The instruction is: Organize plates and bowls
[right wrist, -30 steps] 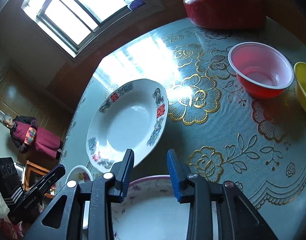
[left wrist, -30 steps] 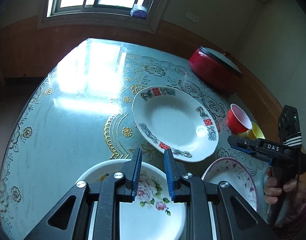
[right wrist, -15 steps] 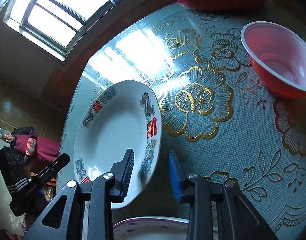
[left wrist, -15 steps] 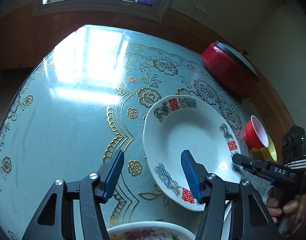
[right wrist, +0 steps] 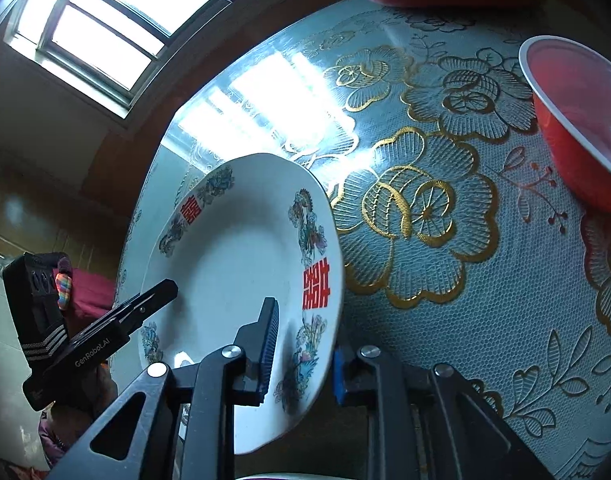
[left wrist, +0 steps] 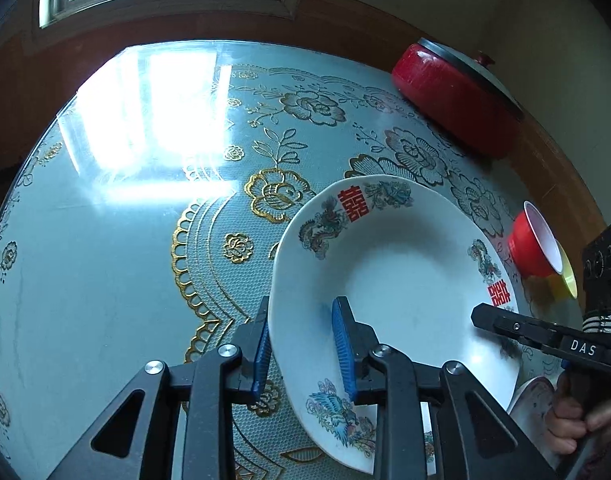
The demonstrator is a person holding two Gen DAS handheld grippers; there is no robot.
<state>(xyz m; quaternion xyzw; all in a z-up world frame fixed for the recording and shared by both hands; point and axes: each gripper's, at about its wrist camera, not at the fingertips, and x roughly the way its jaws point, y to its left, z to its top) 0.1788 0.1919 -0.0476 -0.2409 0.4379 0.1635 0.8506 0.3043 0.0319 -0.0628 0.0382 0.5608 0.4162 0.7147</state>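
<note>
Both grippers are on the large white porcelain plate with red characters and painted birds [left wrist: 405, 280] — the left gripper [left wrist: 303, 344] has just been closing, its blue pads astride the plate's left rim; the right gripper [right wrist: 301, 350], narrowing too, straddles the opposite rim. The plate sits on the floral glass-topped table [left wrist: 125, 220], near the red plastic bowl [right wrist: 581, 128].

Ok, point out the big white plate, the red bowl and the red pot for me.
big white plate [left wrist: 405, 280], left wrist view, bare white centre.
red bowl [right wrist: 585, 120], right wrist view, inside wall.
red pot [left wrist: 453, 96], left wrist view, red side wall.
</note>
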